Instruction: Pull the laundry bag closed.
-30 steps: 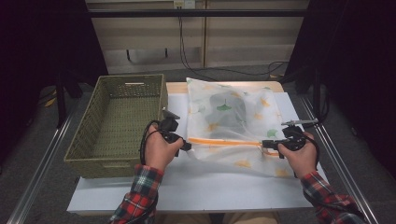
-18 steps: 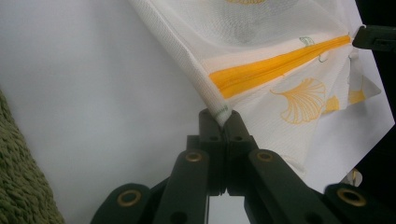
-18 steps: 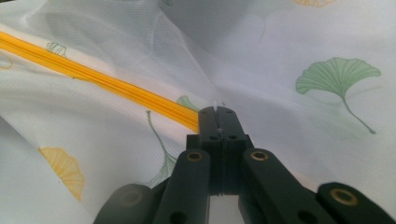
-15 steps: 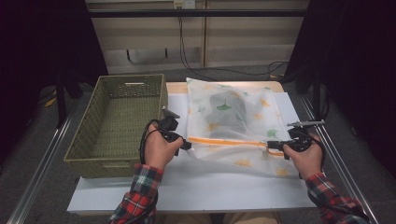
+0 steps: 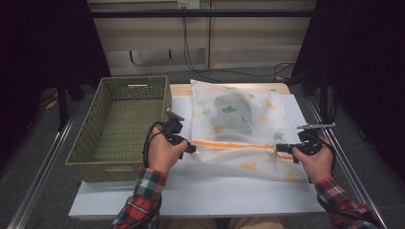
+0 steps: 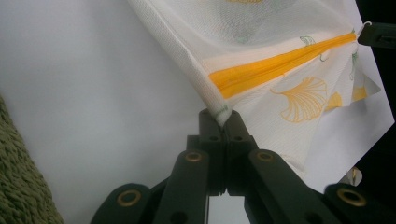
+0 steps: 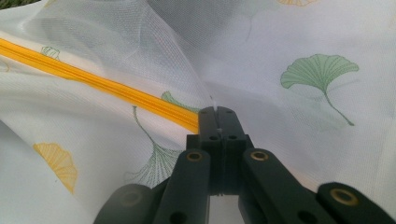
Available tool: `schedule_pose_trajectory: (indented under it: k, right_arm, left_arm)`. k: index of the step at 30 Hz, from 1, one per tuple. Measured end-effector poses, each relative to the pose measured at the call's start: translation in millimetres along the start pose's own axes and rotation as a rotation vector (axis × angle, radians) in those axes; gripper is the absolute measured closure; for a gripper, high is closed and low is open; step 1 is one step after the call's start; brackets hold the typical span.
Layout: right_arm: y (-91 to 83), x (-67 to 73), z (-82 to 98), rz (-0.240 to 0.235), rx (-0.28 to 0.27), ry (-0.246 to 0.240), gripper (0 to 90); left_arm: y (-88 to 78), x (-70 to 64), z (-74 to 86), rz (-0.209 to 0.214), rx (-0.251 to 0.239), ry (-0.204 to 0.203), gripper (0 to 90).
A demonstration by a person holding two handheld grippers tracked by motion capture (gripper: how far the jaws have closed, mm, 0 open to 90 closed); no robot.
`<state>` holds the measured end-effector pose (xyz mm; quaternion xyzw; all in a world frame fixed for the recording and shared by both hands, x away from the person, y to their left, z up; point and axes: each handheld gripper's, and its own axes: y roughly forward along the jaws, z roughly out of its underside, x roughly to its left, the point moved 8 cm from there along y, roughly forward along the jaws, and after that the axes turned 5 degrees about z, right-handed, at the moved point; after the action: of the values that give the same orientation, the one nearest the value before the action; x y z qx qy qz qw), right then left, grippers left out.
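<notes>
bag (image 5: pixel 243 126): white net, green and yellow leaves, lying flat on the white table
zip (image 5: pixel 236 144): orange, pulled straight

Red-and-green plaid sleeves (image 5: pixel 143 191); black jaws with brass-ringed rivets (image 6: pixel 194 156), black trailing cables (image 5: pixel 149 138).

One high camera looks down the table (image 5: pixel 200 195); two jaw-mounted cameras closely share the mesh bag (image 5: pixel 239 124).

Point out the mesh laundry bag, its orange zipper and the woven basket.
mesh laundry bag (image 5: pixel 248 107): high view, on its leaf-printed upper panel.
orange zipper (image 5: pixel 234 144): high view, on the middle of the strip.
woven basket (image 5: pixel 81 148): high view, on its left wall.
</notes>
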<state>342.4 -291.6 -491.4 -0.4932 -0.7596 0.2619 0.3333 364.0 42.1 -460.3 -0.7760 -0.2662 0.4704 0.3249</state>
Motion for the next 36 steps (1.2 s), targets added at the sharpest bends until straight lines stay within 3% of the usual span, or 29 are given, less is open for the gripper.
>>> schedule_pose_trajectory:
  k: [15, 18, 23, 36]
  right_arm:
    - [-6.2, -10.4, 2.8, 0.025, 0.001, 0.009, 90.0]
    - [-7.8, -13.0, 3.3, 0.028, -0.001, 0.008, 90.0]
    - [-9.5, -14.4, 3.2, 0.027, -0.005, 0.012, 90.0]
    - [-14.3, -21.6, 3.5, 0.042, -0.016, 0.026, 90.0]
  left_arm:
    - [-1.0, -0.1, -0.2, 0.005, 0.000, 0.000, 89.2]
    - [0.0, -1.7, -0.2, 0.012, -0.005, -0.017, 89.2]
    - [-1.0, -0.2, 0.0, 0.006, 0.002, 0.001, 89.2]
    - [-1.2, -0.8, -0.5, 0.007, -0.005, -0.004, 89.2]
